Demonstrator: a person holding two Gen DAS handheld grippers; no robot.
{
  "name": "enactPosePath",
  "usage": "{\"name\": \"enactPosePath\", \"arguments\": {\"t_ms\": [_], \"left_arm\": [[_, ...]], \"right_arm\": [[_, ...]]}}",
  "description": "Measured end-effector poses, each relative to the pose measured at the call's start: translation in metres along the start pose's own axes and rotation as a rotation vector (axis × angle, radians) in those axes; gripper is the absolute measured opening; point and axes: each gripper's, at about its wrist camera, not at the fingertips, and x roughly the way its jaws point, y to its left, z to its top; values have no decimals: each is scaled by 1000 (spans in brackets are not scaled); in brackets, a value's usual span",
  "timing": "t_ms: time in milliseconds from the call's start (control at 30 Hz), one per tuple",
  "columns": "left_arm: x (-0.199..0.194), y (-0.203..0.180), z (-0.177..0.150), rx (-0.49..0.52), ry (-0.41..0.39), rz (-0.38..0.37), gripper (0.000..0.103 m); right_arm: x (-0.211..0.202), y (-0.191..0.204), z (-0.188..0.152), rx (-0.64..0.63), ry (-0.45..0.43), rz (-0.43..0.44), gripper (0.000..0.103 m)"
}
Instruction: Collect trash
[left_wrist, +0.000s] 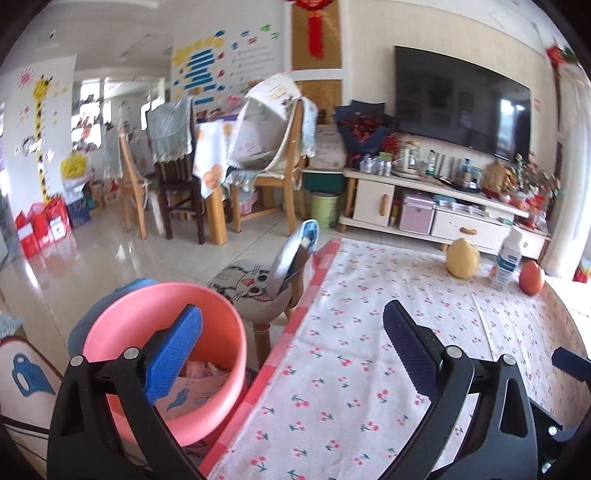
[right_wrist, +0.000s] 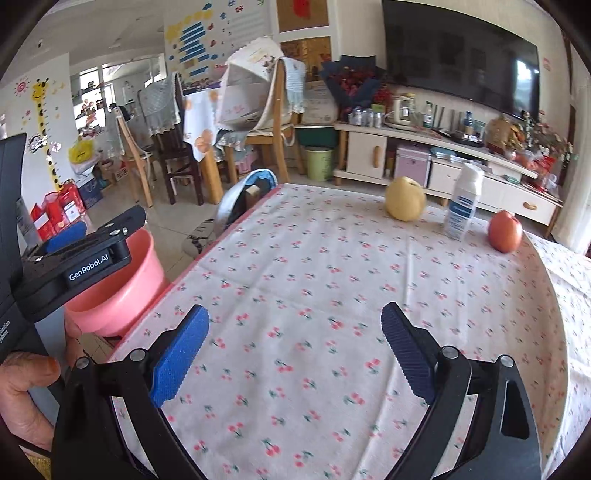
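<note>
Left gripper (left_wrist: 291, 332) jaws spread, empty, straddling table edge above pink bin (left_wrist: 166, 354); bin holds what looks like crumpled packaging. Right gripper (right_wrist: 295, 336) open, empty, over tablecloth (right_wrist: 332, 277). White bottle (right_wrist: 463, 201) upright between pear (right_wrist: 405, 204) and apple (right_wrist: 504, 231)

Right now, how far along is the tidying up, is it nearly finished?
Partly, it seems. The pink bin beside the table already holds some paper packaging. Nothing is in hand: the left gripper and right gripper are both open and empty. On the cherry-print tablecloth remain a white bottle, possibly trash, between a yellow fruit and a red fruit.
</note>
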Motion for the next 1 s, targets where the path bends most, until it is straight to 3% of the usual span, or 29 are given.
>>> {"name": "enactPosePath", "arguments": {"t_ms": [333, 667, 1000], "left_arm": [[-35, -51, -8, 108, -31, -35, 99], [-76, -81, -20, 103, 4, -106, 99], [-114, -107, -25, 116, -14, -153, 99]], "right_arm": [[-39, -43, -40, -3, -32, -84, 94], [-76, -77, -42, 61, -90, -110, 94], [-108, -94, -57, 56, -137, -171, 94]]}}
